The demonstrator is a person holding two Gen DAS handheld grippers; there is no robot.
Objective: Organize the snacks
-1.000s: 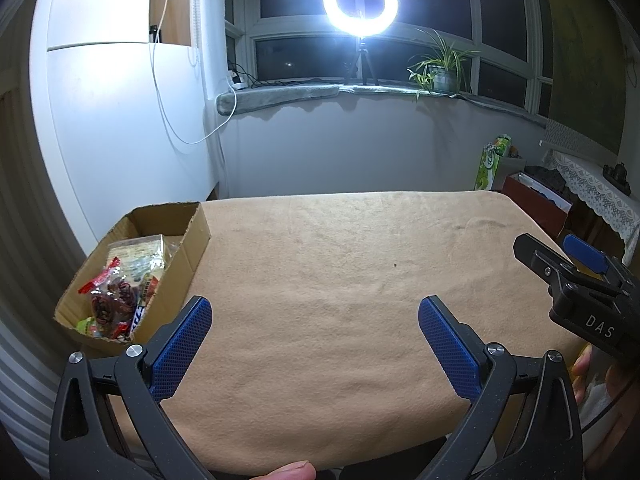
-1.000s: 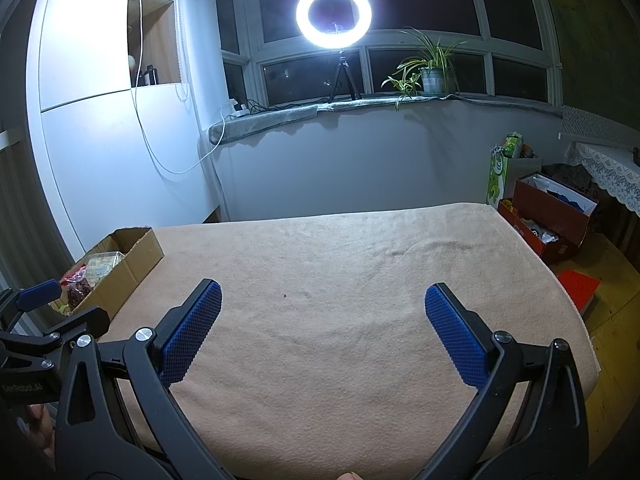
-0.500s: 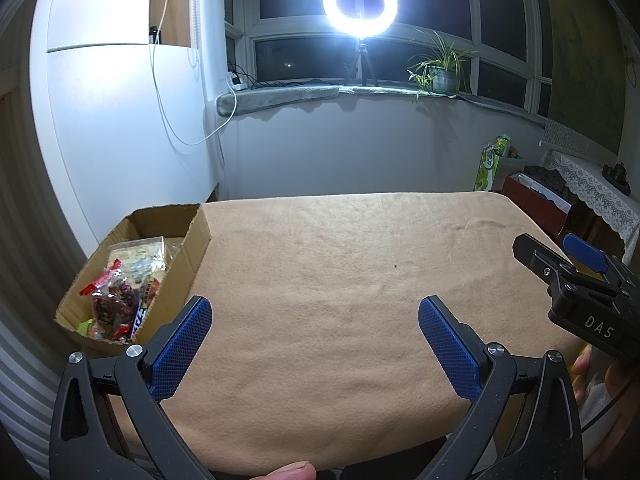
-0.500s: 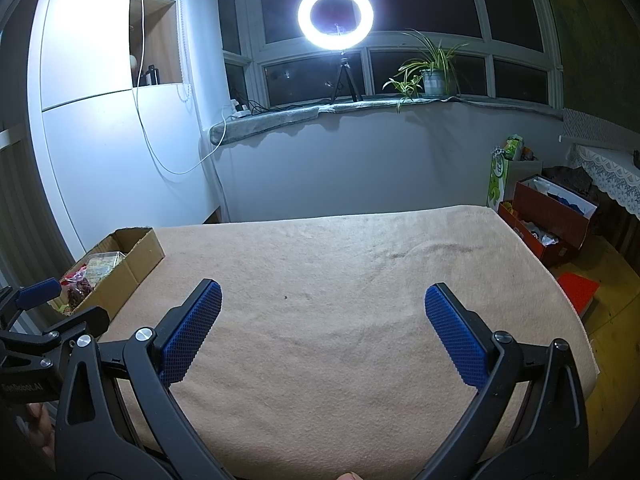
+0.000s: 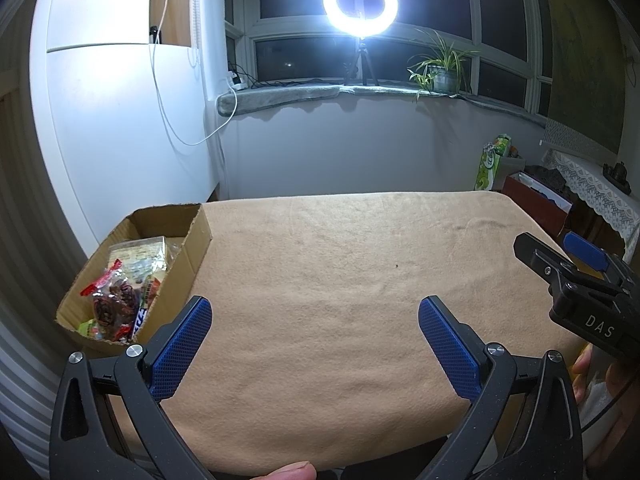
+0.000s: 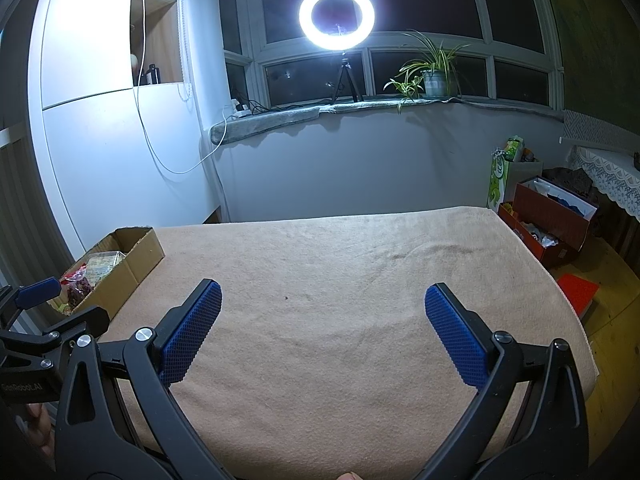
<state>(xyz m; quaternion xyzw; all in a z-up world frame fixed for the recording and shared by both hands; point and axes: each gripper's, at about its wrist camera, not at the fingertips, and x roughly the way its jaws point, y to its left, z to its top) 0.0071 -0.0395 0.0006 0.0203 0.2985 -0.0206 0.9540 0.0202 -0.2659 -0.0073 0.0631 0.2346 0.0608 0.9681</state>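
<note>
A brown cardboard box (image 5: 196,240) stands at the left edge of the table and holds several snack packets (image 5: 128,280): a pale one at the back, red and dark ones in front. It also shows in the right wrist view (image 6: 140,256). My left gripper (image 5: 314,320) is open and empty, low over the near part of the table, right of the box. My right gripper (image 6: 322,312) is open and empty over the table's near middle. The right gripper's side shows in the left wrist view (image 5: 576,284).
The table carries a tan cloth (image 5: 340,264). A white cabinet (image 5: 112,128) stands behind the box. A ring light (image 5: 360,2) and a plant (image 5: 440,68) are on the window sill. Red boxes (image 6: 548,220) lie on the floor to the right.
Both grippers have stayed open and almost still. The left wrist view has shifted very slightly, with the box a little higher in frame.
</note>
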